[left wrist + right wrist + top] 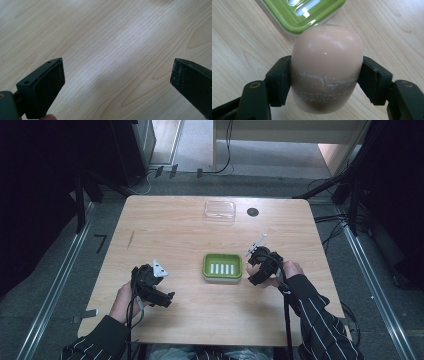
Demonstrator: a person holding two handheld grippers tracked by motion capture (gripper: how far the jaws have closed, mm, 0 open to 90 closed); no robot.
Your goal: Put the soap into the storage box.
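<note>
A green soap dish [222, 266] with a slotted white insert sits at the middle of the wooden table [170, 230]. Just right of it, my right gripper [254, 270] is shut on a peach-coloured bar of soap [328, 50]. In the right gripper view the pads [279, 80] press on the bar's two sides, with a corner of the dish [284, 20] close behind it. My left gripper [167, 298] is at the front left, held in the person's hand. Its jaws stand wide open over bare wood in the left gripper view [117, 72], with nothing between them.
A clear plastic box [220, 211] lies near the table's far edge, with a small black round spot [253, 212] to its right. Cables trail from both grippers toward the person. Dark stands and floor cables surround the table.
</note>
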